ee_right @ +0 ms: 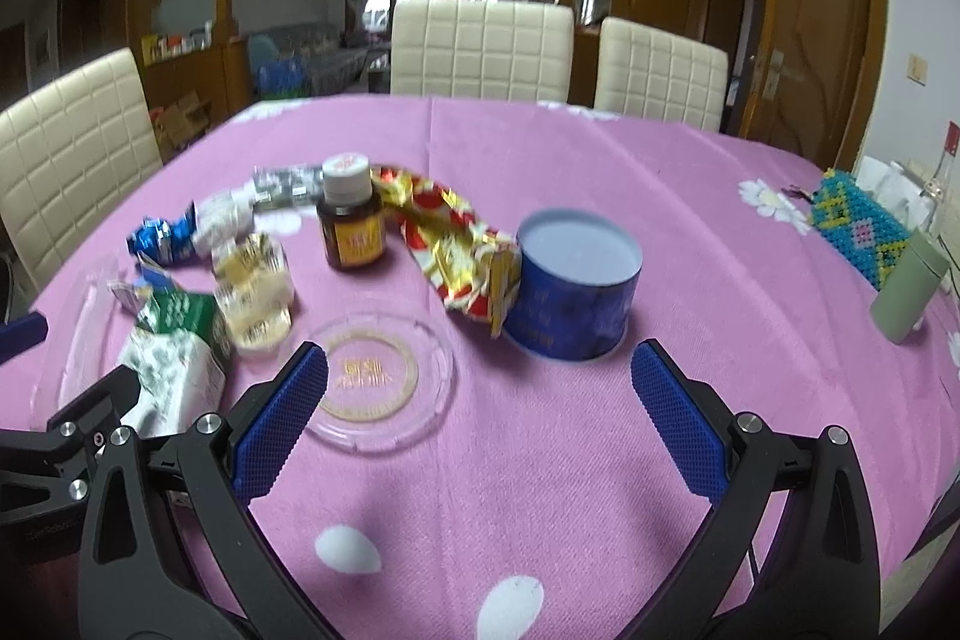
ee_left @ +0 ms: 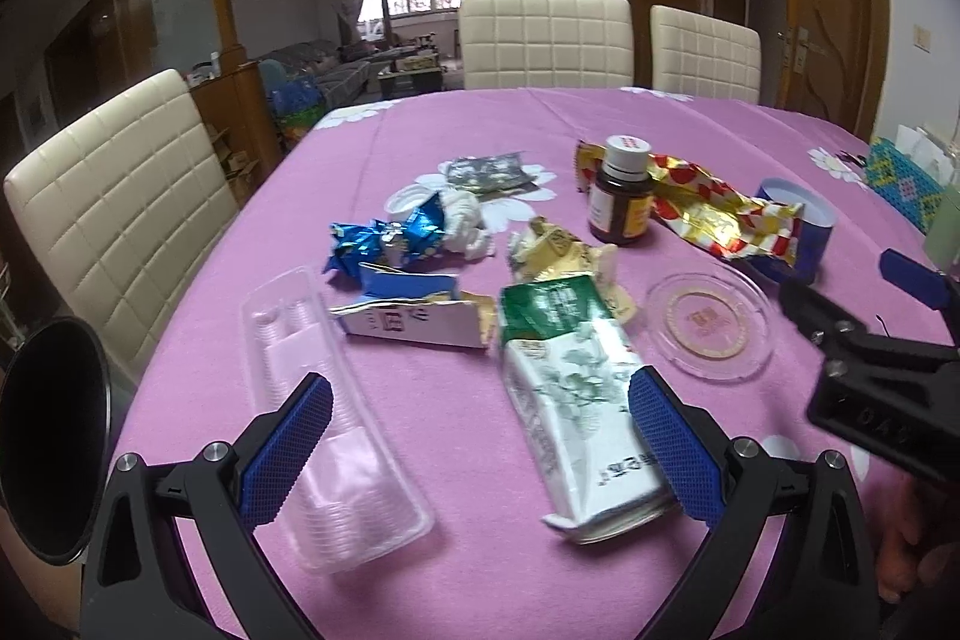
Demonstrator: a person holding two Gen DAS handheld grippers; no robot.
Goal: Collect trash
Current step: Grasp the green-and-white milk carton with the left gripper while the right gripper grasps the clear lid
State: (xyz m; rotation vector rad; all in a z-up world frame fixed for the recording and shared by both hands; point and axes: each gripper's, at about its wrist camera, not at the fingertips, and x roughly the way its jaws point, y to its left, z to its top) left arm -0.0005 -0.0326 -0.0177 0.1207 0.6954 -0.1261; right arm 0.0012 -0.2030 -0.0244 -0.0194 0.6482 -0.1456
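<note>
Left gripper (ee_left: 480, 436) wide open above the pink tablecloth (ee_left: 468, 580), holding nothing. Its right pad sits over the near end of a flattened green-and-white carton (ee_left: 570, 400); its left pad over a clear plastic tray (ee_left: 324, 412). Actual contact cannot be judged. Right gripper (ee_right: 480, 418) also wide open and empty — its left pad overlaps the near rim of a clear glass ashtray (ee_right: 378, 382) in the view.

Mid-table, left wrist view: torn blue-and-white box (ee_left: 414, 316) just behind the tray, touching the carton's far corner; crumpled gold wrapper (ee_left: 558, 250) behind the carton; blue foil wrapper (ee_left: 384, 238) beside a wad of white paper (ee_left: 465, 220).

Farther: brown bottle with white cap (ee_right: 351, 226), upright; red-and-gold foil bag (ee_right: 456, 244) lying between the bottle and a blue round tin (ee_right: 570, 292), its end resting against the tin. Dark silvery packet (ee_left: 489, 169) behind the white paper.

Right edge — beaded blue-and-yellow box (ee_right: 864, 226) and a pale green cup (ee_right: 906, 292). Cream chairs (ee_right: 480, 46) at the far side.
</note>
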